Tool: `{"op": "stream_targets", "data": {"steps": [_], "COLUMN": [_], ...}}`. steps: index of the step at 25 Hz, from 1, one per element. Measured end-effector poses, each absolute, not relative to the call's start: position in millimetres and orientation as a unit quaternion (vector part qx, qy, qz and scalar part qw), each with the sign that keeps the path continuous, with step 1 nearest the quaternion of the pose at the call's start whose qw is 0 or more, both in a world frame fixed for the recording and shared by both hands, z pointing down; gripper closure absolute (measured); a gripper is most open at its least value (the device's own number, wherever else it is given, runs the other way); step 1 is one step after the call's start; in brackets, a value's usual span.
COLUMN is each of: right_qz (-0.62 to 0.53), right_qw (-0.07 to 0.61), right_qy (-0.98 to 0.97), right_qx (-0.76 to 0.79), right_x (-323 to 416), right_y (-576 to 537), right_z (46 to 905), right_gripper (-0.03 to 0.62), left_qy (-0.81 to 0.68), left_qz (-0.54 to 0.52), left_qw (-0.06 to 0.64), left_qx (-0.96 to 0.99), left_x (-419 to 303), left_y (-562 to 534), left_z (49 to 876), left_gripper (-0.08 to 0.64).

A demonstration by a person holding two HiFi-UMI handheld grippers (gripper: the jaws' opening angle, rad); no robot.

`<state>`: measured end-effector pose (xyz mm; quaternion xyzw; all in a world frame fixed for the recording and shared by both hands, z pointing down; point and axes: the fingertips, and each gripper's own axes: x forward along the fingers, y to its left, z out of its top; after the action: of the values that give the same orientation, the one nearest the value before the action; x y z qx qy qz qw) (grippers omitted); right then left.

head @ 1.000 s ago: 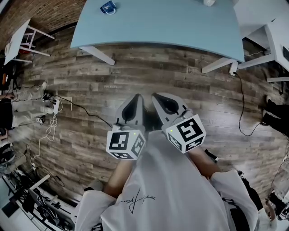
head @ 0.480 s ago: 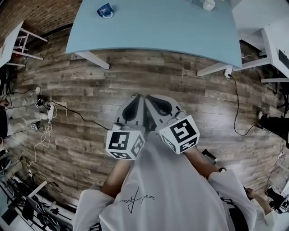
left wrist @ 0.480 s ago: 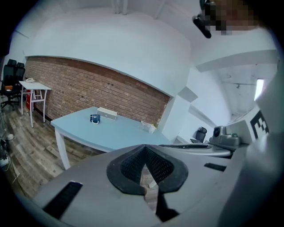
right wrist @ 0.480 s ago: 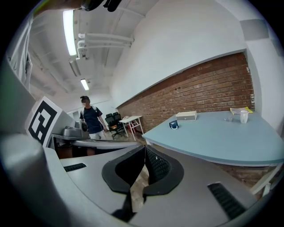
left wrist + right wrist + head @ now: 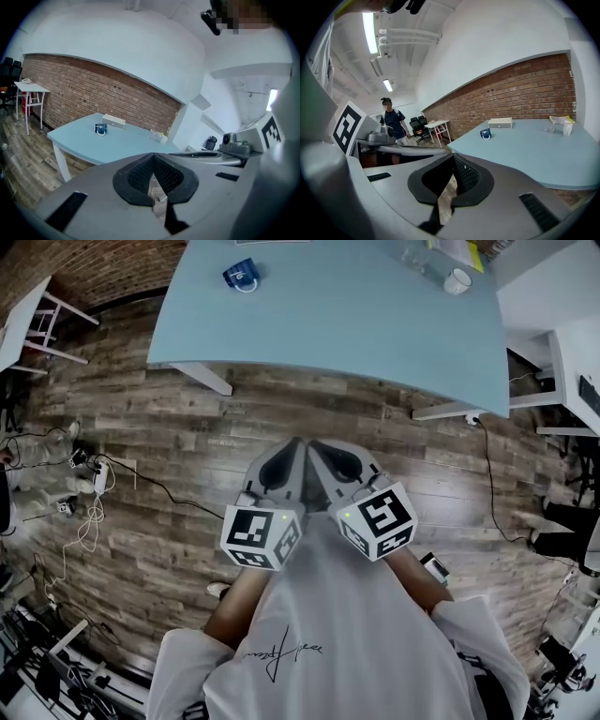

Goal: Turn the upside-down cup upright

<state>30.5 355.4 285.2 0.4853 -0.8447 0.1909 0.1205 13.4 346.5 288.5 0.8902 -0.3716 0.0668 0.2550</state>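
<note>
A blue cup [image 5: 243,276] with a handle stands near the far left of the light blue table [image 5: 347,324]; how it is turned is too small to tell. It shows far off as the blue cup [image 5: 100,129] in the left gripper view and the blue cup [image 5: 486,133] in the right gripper view. My left gripper [image 5: 292,450] and right gripper [image 5: 320,450] are held side by side close to my body, over the wooden floor and well short of the table. Both are shut with nothing in them, as the left gripper [image 5: 153,161] and right gripper [image 5: 452,161] show close up.
A white cup [image 5: 457,280] stands at the table's far right beside a clear item [image 5: 418,259]. A white box [image 5: 114,121] lies behind the blue cup. Cables [image 5: 103,486] trail on the floor at left. A person [image 5: 393,123] stands by chairs farther back.
The view has shifted so that more of the table top and the white cup show. Both grippers stay together near my body, still shut.
</note>
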Motion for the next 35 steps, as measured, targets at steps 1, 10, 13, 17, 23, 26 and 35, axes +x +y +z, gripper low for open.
{"op": "stream_targets", "data": {"steps": [1, 10, 13, 17, 23, 26, 35], "right_qz": [0.19, 0.185, 0.18, 0.175, 0.175, 0.178, 0.183], "right_qw": [0.122, 0.128, 0.13, 0.128, 0.129, 0.129, 0.128], "right_qy": [-0.845, -0.852, -0.852, -0.853, -0.853, -0.854, -0.859], "right_qx": [0.484, 0.472, 0.473, 0.475, 0.474, 0.472, 0.461], "right_x": [27.6, 5.3, -1.7, -10.9, -23.8, -25.8, -26.7], "right_y": [349.2, 311.6, 304.1, 293.9, 287.2, 284.7, 264.8], "right_z": [285.2, 280.5, 280.0, 278.8, 281.0, 282.6, 285.3], "right_gripper": [0.571, 0.572, 0.572, 0.572, 0.572, 0.572, 0.572], "left_qy": [-0.372, -0.381, -0.38, -0.379, -0.383, -0.386, -0.395], "left_qz": [0.066, 0.055, 0.052, 0.048, 0.042, 0.042, 0.046], "left_qw": [0.256, 0.251, 0.249, 0.244, 0.247, 0.25, 0.25], "left_qx": [0.89, 0.888, 0.889, 0.891, 0.889, 0.887, 0.883], "left_x": [10.4, -11.7, -18.8, -28.1, -41.5, -43.7, -44.6], "left_y": [340.2, 302.9, 295.6, 285.6, 279.2, 276.7, 257.3], "left_z": [288.4, 283.3, 283.0, 281.7, 283.8, 285.3, 287.7], "left_gripper": [0.55, 0.549, 0.551, 0.55, 0.551, 0.55, 0.551]}}
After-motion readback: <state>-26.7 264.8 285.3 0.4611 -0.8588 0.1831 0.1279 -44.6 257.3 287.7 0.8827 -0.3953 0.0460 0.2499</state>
